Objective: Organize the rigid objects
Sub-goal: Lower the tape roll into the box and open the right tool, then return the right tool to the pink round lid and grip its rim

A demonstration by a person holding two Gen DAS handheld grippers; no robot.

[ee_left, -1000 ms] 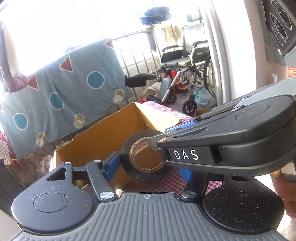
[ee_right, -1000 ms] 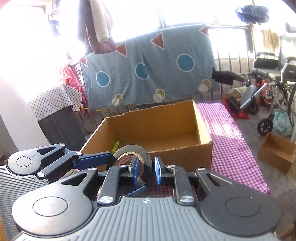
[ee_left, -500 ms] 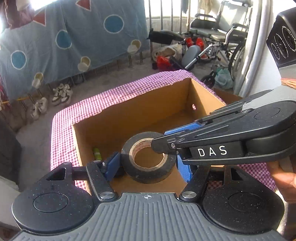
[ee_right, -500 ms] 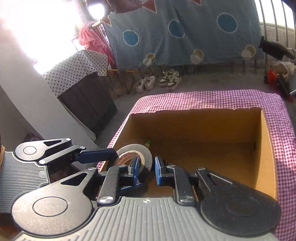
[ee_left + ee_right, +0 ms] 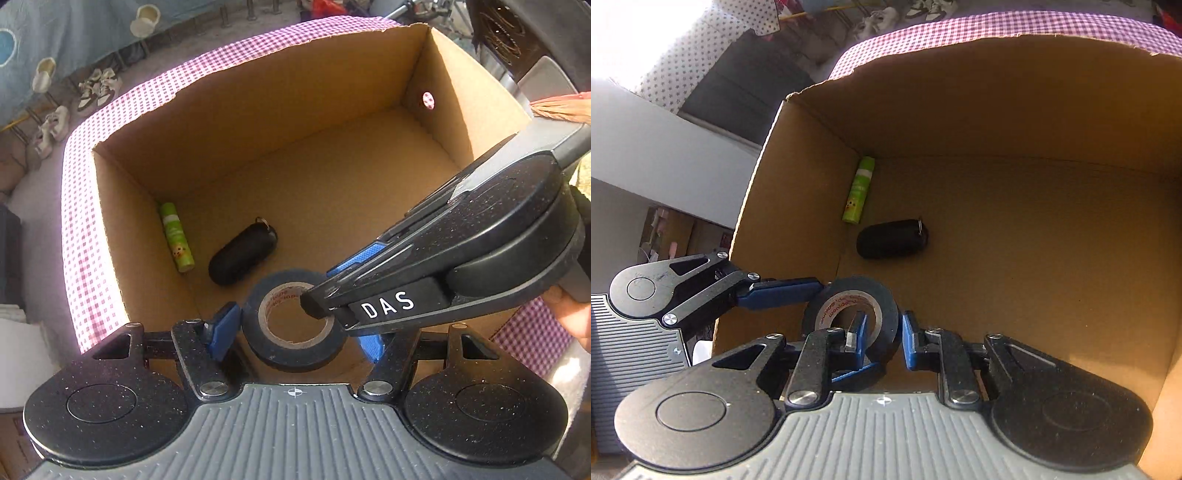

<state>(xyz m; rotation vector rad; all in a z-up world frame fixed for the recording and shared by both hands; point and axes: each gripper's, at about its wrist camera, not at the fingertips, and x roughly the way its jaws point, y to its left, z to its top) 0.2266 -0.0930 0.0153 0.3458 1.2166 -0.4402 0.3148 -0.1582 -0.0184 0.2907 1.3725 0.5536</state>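
A roll of black tape (image 5: 284,360) (image 5: 886,295) hangs over the near left part of an open cardboard box (image 5: 258,122) (image 5: 997,110). My left gripper (image 5: 297,334) is shut on the roll's outer sides; in the right wrist view its blue finger (image 5: 783,290) presses the roll from the left. My right gripper (image 5: 882,338) (image 5: 317,295) pinches the roll's wall, with one finger through the hole. On the box floor lie a green tube (image 5: 176,236) (image 5: 857,190) by the left wall and a black case (image 5: 242,254) (image 5: 890,238) beside it.
The box stands on a pink checked cloth (image 5: 77,229). Shoes (image 5: 96,88) lie on the floor beyond it. A white board (image 5: 665,147) and a dark cabinet (image 5: 746,81) stand left of the box. A hand (image 5: 569,314) holds the right gripper. Most of the box floor is bare.
Both grippers have tipped downward and moved over the box with the tape roll held between them. The box floor, the green tube and the black case have come into view.
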